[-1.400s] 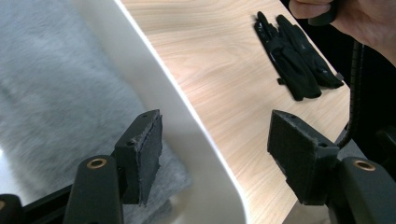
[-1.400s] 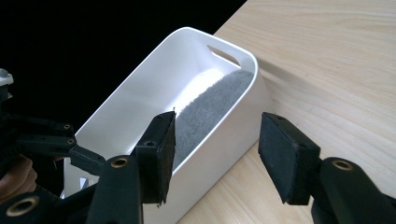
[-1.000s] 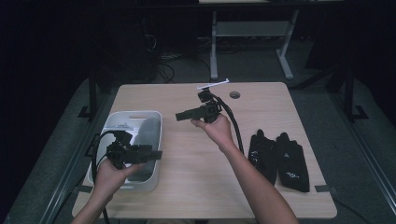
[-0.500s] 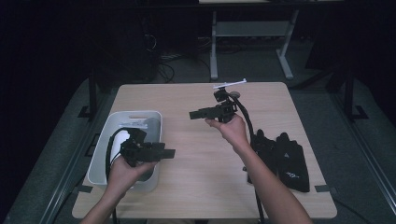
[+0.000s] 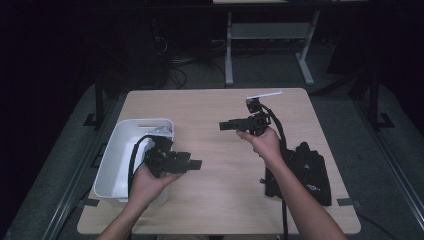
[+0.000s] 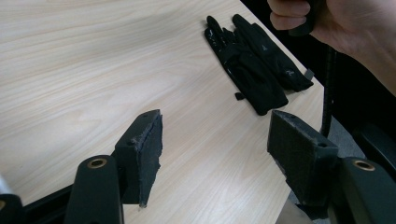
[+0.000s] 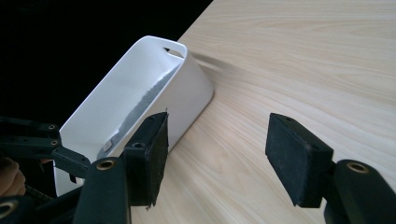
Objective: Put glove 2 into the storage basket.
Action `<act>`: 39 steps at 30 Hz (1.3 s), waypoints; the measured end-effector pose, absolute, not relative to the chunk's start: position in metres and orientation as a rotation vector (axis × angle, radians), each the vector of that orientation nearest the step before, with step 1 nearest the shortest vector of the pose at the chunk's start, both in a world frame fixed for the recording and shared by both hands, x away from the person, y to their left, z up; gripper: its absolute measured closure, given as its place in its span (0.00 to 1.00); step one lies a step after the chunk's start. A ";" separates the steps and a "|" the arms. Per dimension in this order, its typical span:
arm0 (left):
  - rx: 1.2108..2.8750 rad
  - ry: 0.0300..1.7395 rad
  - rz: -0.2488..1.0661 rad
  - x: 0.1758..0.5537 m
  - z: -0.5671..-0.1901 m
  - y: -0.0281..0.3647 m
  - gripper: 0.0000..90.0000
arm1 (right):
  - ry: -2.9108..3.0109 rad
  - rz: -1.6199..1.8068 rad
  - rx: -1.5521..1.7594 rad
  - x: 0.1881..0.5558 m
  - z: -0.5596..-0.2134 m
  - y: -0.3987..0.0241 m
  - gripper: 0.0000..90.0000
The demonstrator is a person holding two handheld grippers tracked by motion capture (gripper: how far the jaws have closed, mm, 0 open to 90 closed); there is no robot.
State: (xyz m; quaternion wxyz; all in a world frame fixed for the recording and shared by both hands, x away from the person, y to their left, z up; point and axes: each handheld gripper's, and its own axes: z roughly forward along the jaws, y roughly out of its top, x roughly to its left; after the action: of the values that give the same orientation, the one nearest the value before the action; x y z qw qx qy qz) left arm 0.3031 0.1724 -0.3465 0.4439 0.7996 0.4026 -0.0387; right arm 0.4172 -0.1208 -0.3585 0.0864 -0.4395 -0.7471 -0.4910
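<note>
White bin point(image 5: 118, 155), black gloves point(image 5: 305, 172) well apart

Both forearms were bare, with no sleeves. Each hand carried a black gripper: the left gripper point(image 5: 196, 163) and the right gripper point(image 5: 223, 125) had blocky matte bodies, and a thick black cable point(image 5: 134, 159) looped from the left one. The jaws ended in rectangular black pads point(image 6: 148, 154) with frayed edges, and brass-coloured screw bushings point(image 7: 106, 164) sat in the finger bases.
</note>
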 end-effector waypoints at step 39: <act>2.055 0.882 -0.162 0.306 -0.366 0.098 0.38 | -2.203 -1.441 -1.505 0.374 -0.385 -0.230 0.44</act>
State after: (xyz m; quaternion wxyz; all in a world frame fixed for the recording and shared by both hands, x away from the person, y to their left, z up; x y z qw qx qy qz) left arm 0.3060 0.0982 -0.3659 0.4346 0.8255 0.3541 -0.0653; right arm 0.3741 -0.2301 -0.3845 0.0546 -0.4955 -0.7255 -0.4745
